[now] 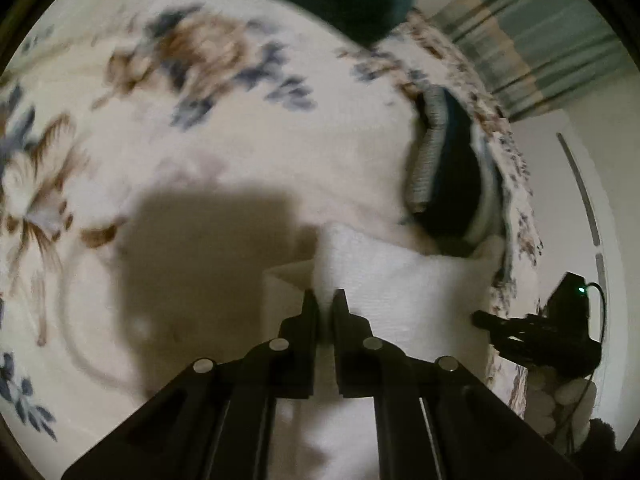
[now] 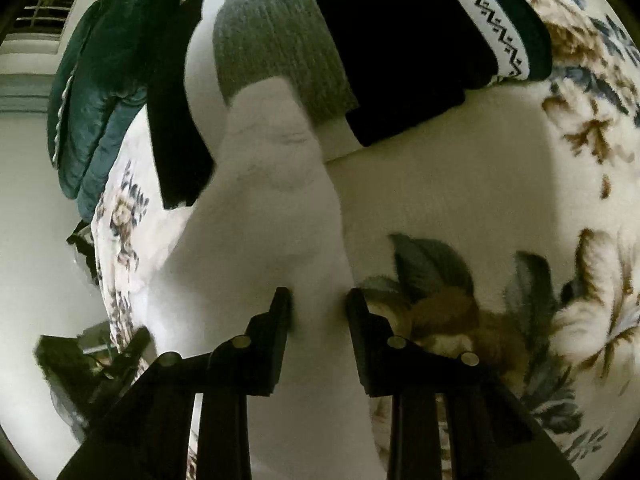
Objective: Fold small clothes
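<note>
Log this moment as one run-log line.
stage: grasping | left gripper: shut on white cloth | right gripper: around white cloth, grip unclear | surface: floral blanket

1. The left wrist view looks from the left gripper (image 1: pixel 325 300) along its fingers, steeply down, very near the white cloth (image 1: pixel 384 276) on the floral blanket (image 1: pixel 200 120).
2. The right wrist view looks from the right gripper (image 2: pixel 319 300) the same way, steeply down and close over the white cloth (image 2: pixel 280 220).
3. Both views share the white cloth, the blanket (image 2: pixel 460 180) and the dark clothes pile (image 1: pixel 452 176), at 2 o'clock in the left view and 12 o'clock (image 2: pixel 400 60) in the right.
4. The left view sees the right gripper (image 1: pixel 484 318) at 4 o'clock.
</note>
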The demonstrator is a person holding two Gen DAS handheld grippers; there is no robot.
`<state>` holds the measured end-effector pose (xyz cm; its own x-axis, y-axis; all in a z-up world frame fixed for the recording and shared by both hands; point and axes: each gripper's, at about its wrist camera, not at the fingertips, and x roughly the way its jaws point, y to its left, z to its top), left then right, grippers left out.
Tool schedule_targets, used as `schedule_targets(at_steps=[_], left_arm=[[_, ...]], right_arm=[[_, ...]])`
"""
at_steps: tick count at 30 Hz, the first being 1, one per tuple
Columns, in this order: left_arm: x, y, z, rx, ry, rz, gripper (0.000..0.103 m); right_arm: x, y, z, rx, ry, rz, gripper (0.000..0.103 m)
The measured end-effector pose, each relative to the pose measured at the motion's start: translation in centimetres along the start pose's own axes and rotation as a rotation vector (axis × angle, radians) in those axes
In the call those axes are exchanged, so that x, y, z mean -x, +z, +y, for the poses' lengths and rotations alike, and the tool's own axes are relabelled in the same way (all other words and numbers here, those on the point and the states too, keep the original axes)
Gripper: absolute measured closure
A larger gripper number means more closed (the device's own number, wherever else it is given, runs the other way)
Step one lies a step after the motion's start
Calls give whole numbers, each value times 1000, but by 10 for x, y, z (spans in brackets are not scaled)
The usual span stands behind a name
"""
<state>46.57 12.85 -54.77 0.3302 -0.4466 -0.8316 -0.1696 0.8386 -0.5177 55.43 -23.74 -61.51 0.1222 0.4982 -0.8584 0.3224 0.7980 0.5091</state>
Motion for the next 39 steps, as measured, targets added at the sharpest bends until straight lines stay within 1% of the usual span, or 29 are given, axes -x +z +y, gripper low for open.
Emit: schedule_targets(at_steps=[2, 4, 5, 6, 8, 10, 11, 12, 13, 16, 17, 19, 21, 22, 23, 24, 25, 26, 27, 28, 29, 30, 31, 33, 35, 37, 39], left_arm=[[-9, 1, 12, 28, -26, 26, 97], [-15, 2, 17, 58, -84, 66, 94], [-14, 1, 18, 79, -120, 80, 93], [-10, -1, 19, 88, -150, 90, 86], [2, -8, 18, 87, -176, 93, 78], [17, -19, 17, 79, -196, 98, 66], [26, -29, 18, 73, -193, 101, 58], [38, -42, 18, 67, -191, 107, 54], [47, -53, 20, 64, -189, 115, 53], [78, -100, 22, 53, -149, 154, 53], [89, -122, 24, 53, -117, 174, 52], [102, -154, 27, 56, -87, 201, 52], [114, -193, 32, 61, -24, 229, 52], [116, -209, 36, 66, -4, 245, 52], [117, -232, 40, 75, 28, 266, 52], [116, -246, 43, 79, 46, 278, 52], [113, -260, 46, 80, 61, 293, 52], [108, -278, 49, 81, 89, 319, 52], [104, -288, 51, 80, 106, 329, 55], [101, -297, 51, 76, 117, 330, 55], [101, -307, 50, 71, 129, 308, 68], [101, -310, 48, 65, 130, 294, 96], [102, -313, 45, 56, 136, 280, 95], [111, -315, 40, 42, 147, 226, 96], [118, -315, 40, 54, 131, 188, 96], [129, -317, 39, 64, 115, 165, 96], [141, -319, 40, 67, 95, 148, 96]], right_arm=[[-6, 1, 3, -4, -9, 13, 72], [-10, 0, 7, 8, -38, 17, 70], [-12, 0, 11, 19, -53, 20, 63], [-12, -2, 13, 26, -63, 24, 52], [-8, -9, 13, 23, -61, 37, 40], [3, -24, 8, 9, -37, 50, 37], [8, -32, 6, 4, -31, 58, 35], [14, -44, 1, -1, -21, 71, 34], [19, -54, -3, -3, -16, 80, 34], [35, -100, -19, -14, -10, 124, 34], [39, -118, -26, -17, -15, 146, 34], [44, -157, -40, -25, -31, 188, 34], [46, -192, -53, -34, -39, 217, 34], [45, -212, -61, -40, -39, 239, 34], [43, -233, -69, -48, -40, 263, 34], [40, -252, -77, -56, -40, 280, 34], [36, -275, -85, -68, -39, 298, 34], [33, -291, -92, -75, -39, 309, 33], [28, -306, -97, -83, -38, 316, 34], [23, -321, -102, -92, -37, 321, 33], [18, -336, -105, -98, -35, 325, 34], [13, -349, -107, -100, -37, 324, 42], [9, -358, -109, -99, -42, 317, 49], [4, -377, -108, -90, -57, 302, 98], [5, -392, -107, -93, -69, 262, 99], [11, -405, -102, -75, -100, 222, 100], [20, -411, -99, -65, -115, 197, 100]])
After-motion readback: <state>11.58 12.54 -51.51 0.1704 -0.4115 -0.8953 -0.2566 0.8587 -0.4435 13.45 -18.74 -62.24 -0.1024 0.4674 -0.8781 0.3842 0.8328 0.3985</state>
